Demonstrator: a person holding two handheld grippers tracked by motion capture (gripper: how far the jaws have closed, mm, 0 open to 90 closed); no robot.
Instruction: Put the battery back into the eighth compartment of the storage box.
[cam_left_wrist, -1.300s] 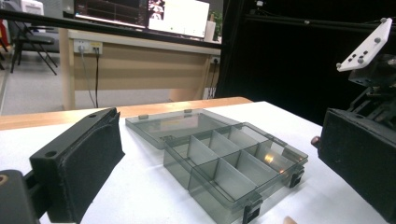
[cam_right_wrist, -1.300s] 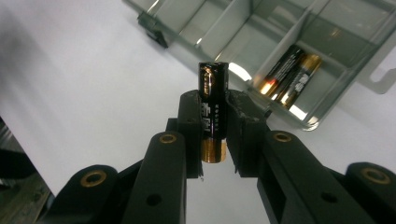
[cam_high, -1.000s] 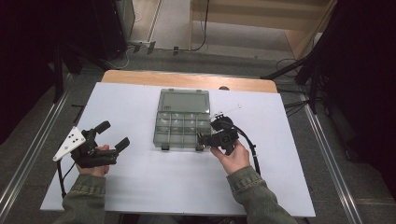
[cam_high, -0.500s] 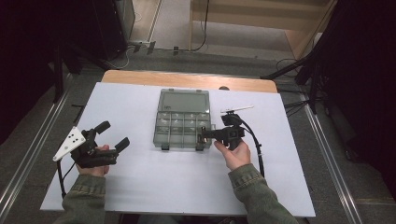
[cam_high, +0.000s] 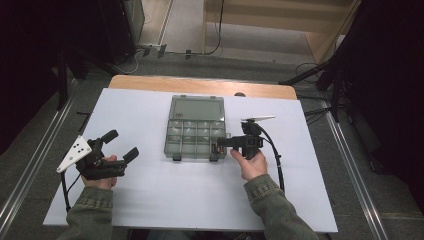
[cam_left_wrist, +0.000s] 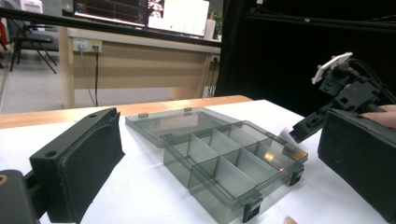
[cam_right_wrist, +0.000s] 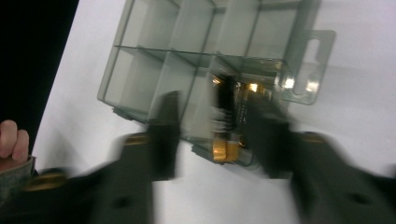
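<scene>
An open grey see-through compartment box (cam_high: 173, 131) lies mid-table, its lid (cam_high: 196, 109) flat behind it. My right gripper (cam_high: 218, 145) points left into the box's near right corner compartment. Its jaws have just been opening and now stand apart in the right gripper view (cam_right_wrist: 215, 133), blurred. A small black and gold part (cam_right_wrist: 229, 116) lies between them inside the box (cam_right_wrist: 154, 74), clear of the left jaw. My left gripper (cam_high: 121, 144) rests at the table's left, open and holding nothing. In the left gripper view the box (cam_left_wrist: 224, 158) sits between its wide jaws (cam_left_wrist: 219, 149).
The white table top (cam_high: 190, 195) spreads all around the box. A wooden edge (cam_high: 200, 86) runs along its far side. A black cable (cam_high: 276, 160) trails from the right gripper. Dark stands and floor surround the table.
The right gripper has sunk and swung down to the box's near right corner, and its jaws have gone from shut to apart. The left gripper has stayed put.
</scene>
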